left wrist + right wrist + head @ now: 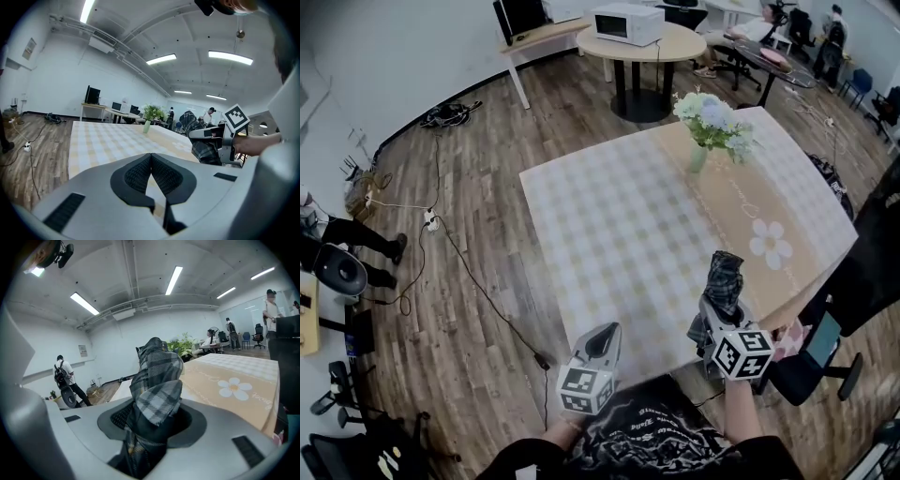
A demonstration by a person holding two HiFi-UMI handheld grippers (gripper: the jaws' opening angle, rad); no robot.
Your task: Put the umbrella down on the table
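1. One folded plaid umbrella (157,378) is clamped low down between the jaws of the right hand-held gripper (718,309). Its dark checked fabric bunches over both pads, and its upper end rises nearly upright above them.
2. Seen from the head view, the umbrella is carried over the near right edge of the counter (609,225) and is not lying on it. Whether its lower end touches the cloth cannot be told.
3. Just beyond the umbrella, a white daisy print (771,244) sits on the beige band that runs along the right side of the checked cloth.
4. To the left of the umbrella, the left hand-held gripper (602,339) hangs at the near edge of the counter. Its jaws are closed, the pads meet at their tips, and nothing is between them.
5. Each hand-held gripper carries a marker cube (742,352) close to the person's body.
6. Farther off, a vase of flowers (711,127) stands upright near the far right corner of the counter, well apart from the umbrella.
7. Beyond the counter, a white microwave (626,23) rests on a round table (675,42) that stands on the wooden floor (469,272).
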